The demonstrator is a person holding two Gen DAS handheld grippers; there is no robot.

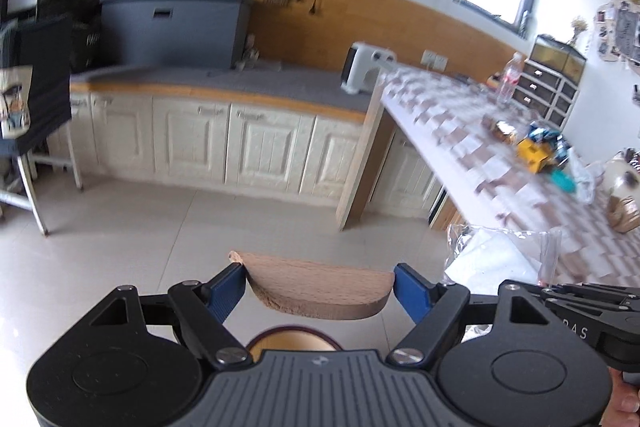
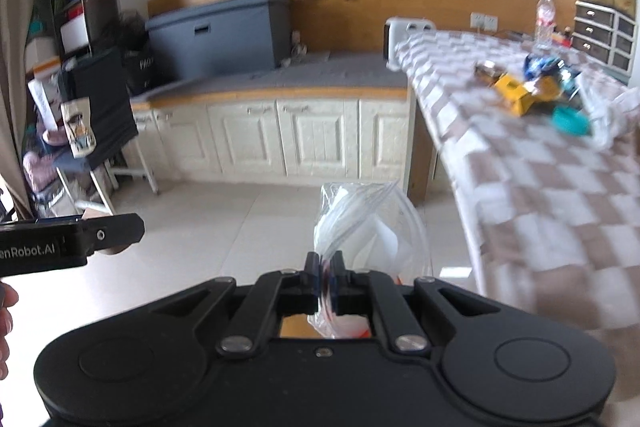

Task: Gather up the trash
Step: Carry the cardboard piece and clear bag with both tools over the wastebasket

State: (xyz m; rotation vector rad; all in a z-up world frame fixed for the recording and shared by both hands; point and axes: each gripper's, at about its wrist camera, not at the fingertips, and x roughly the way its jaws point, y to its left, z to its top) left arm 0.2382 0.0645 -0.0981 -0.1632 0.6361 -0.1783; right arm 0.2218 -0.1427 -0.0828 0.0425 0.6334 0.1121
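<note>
The left hand-held gripper (image 1: 320, 287) has its blue pads spread wide around a wooden block (image 1: 320, 291), gripped end to end (a half-round offcut, by the look of it), held out over the tiled floor (image 1: 160, 227). The right hand-held gripper (image 2: 325, 277) is pinched almost fully closed on the gathered neck of a clear plastic bag (image 2: 360, 223), which holds crumpled white paper or film; what else is inside I cannot tell.

Judging from this, collection is under way but not finished. The bag serves as the trash container and is only partly filled, and the block has not gone into it.

Out on the bench (image 2: 540, 195), with its checked cloth, more trash waits toward the far right edge: a yellow box (image 2: 514, 97), a teal scrap (image 2: 570, 121), blue wrappers (image 2: 544, 65) and loose clear plastic (image 2: 608, 119). A plastic bottle (image 2: 545, 21) stands near the far corner.
</note>
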